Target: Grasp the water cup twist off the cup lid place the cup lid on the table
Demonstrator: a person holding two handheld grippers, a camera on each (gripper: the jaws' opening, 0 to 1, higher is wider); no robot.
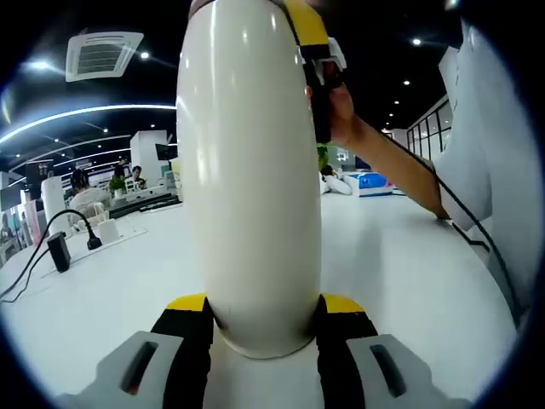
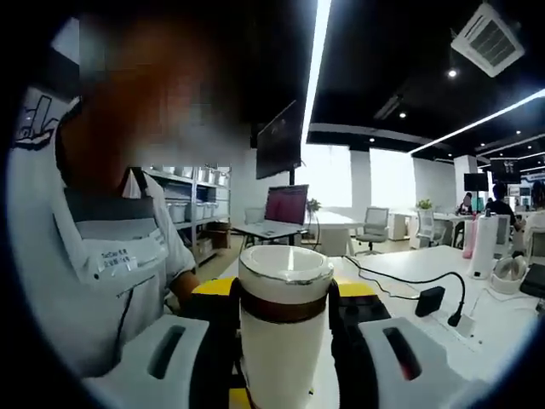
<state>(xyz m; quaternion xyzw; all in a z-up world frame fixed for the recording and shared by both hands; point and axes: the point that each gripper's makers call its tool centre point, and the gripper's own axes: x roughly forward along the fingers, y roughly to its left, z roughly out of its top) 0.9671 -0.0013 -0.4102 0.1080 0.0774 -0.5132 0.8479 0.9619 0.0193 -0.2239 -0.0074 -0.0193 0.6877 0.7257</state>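
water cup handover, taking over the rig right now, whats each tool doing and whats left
Left tool: shut on the cup body, low down, cup upright above the table.
Right tool: shut on the cup's top end, at the brown band below the lid; it also shows at the cup's top in the left gripper view.
Done: cup grasped by both tools.
Lid looks on; whether it is loosened cannot be told.
Left: twist the lid off, set it on the table.
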